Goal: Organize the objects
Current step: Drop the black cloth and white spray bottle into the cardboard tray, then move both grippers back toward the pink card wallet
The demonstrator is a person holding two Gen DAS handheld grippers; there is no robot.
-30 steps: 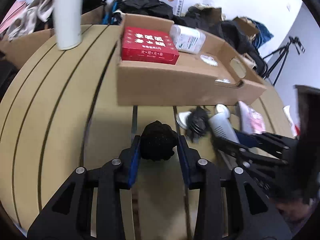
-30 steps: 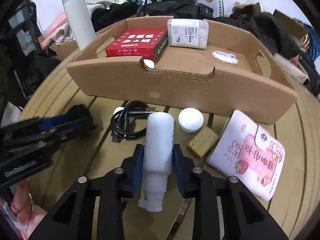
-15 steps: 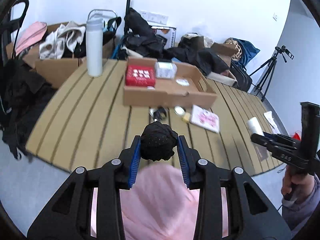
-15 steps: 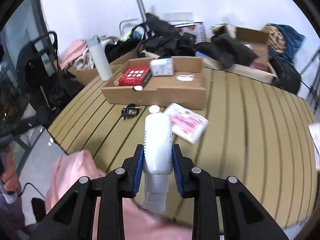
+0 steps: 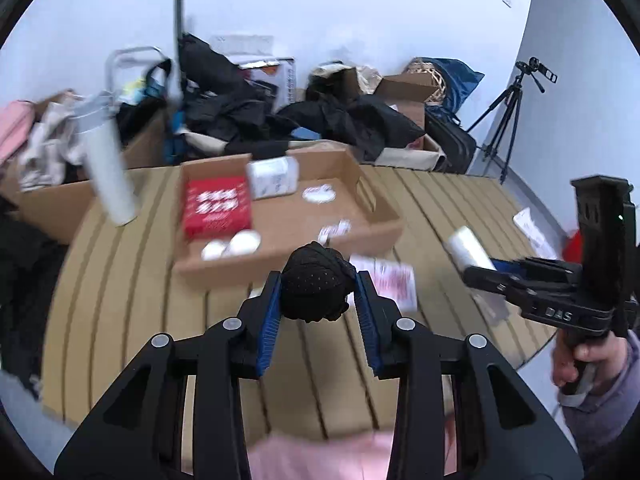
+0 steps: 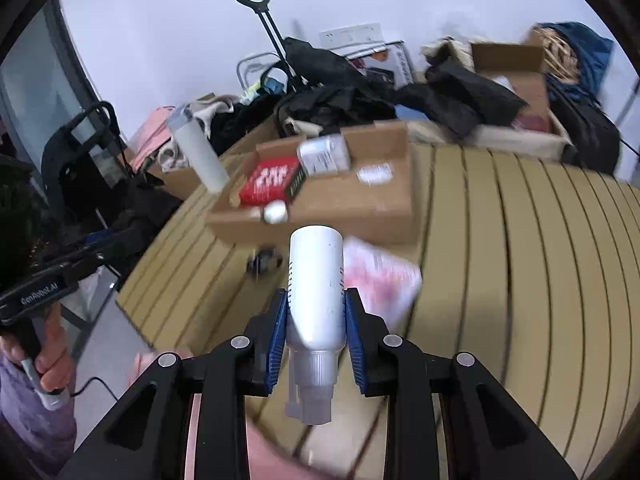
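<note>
Here the left gripper (image 5: 319, 294) pinches a black mesh ball (image 5: 317, 282) between its blue pads, held up in the air over the near part of the slatted wooden table (image 5: 132, 280). The right gripper (image 6: 315, 322) clamps a white bottle (image 6: 317, 292) by its lower body, cap end pointing back toward the camera, also lifted above the table. Below them a pink-printed pouch (image 6: 380, 280) lies flat on the slats, just in front of a shallow cardboard tray (image 5: 320, 236). Inside the tray sit a red box (image 5: 217, 207), a white labelled container (image 5: 273, 178) beside it, and small white round items (image 5: 232, 245) near the front wall. A tall white flask (image 5: 108, 172) stands left of the tray. Behind the table, dark clothing, cardboard boxes and a tripod (image 5: 508, 116) crowd against a white wall.
</note>
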